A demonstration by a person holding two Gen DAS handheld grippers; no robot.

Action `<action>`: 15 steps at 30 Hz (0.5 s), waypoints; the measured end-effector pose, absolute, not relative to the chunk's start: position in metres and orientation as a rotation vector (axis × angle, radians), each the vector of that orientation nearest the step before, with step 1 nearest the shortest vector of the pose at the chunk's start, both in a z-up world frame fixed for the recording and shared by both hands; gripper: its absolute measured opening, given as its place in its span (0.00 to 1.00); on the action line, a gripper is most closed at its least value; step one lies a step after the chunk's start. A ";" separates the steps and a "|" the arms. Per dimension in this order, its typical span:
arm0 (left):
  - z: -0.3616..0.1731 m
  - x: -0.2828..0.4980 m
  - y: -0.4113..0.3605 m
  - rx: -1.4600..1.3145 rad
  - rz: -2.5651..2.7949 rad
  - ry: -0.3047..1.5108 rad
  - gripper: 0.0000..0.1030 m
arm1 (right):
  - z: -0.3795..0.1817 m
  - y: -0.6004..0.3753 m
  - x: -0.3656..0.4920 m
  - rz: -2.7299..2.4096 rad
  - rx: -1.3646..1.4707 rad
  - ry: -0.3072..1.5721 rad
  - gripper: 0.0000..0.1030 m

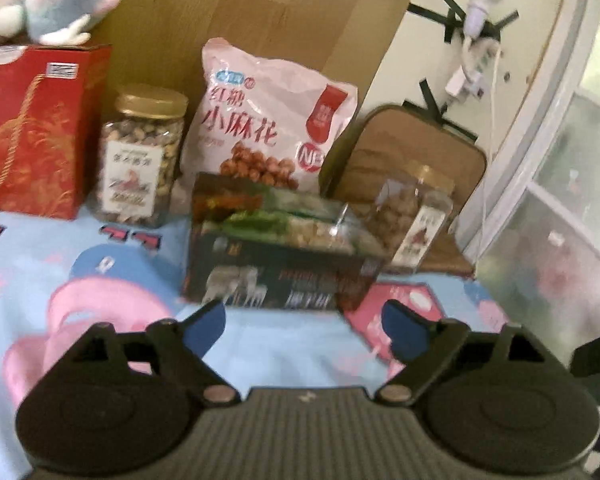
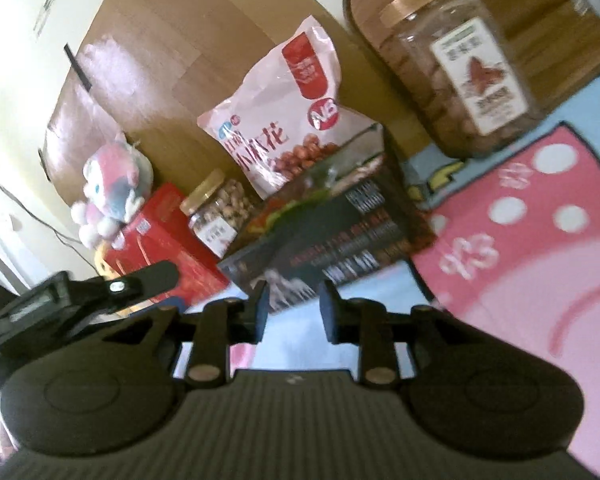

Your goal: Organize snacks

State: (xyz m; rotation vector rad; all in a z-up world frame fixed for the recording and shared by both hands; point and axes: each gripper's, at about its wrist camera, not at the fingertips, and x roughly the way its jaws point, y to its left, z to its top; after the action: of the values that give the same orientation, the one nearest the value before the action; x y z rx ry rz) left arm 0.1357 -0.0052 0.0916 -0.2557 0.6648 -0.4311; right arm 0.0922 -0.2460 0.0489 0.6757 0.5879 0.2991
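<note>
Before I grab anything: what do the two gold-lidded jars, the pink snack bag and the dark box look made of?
Jar by the red box and right-hand jar: clear, likely plastic, since the contents show through; gold lids, metal or plastic, cannot tell. Pink snack bag: glossy plastic film, creased and crinkled. Dark box: printed cardboard by its look, with a clear window on top that shows the snacks.

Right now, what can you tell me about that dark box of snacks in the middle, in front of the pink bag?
The dark box is a flat, rectangular carton that looks like printed cardboard, lying on the blue and pink cartoon cloth. Its side carries pale animal figures and blurred lettering. The top seems a clear window showing green, red and tan packets inside. It sits in front of the pink bag, with a gold-lidded jar close at one end. Neither gripper touches it.
</note>
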 end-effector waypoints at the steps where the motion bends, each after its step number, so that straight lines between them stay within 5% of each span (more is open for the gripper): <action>1: 0.089 0.128 -0.006 -0.241 -0.419 0.670 0.93 | 0.048 -0.244 0.084 0.285 0.663 0.591 0.32; 4: 0.084 0.106 -0.005 -0.220 -0.386 0.682 1.00 | 0.047 -0.238 0.063 0.255 0.618 0.598 0.35; 15: 0.083 0.049 0.003 -0.112 -0.201 0.684 1.00 | 0.065 -0.211 0.008 0.229 0.543 0.529 0.46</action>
State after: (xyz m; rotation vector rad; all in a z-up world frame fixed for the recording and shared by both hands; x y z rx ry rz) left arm 0.0488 0.0028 0.0828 -0.1123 0.6841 -0.2006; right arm 0.0083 -0.2109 0.0652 0.5433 0.5287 0.2293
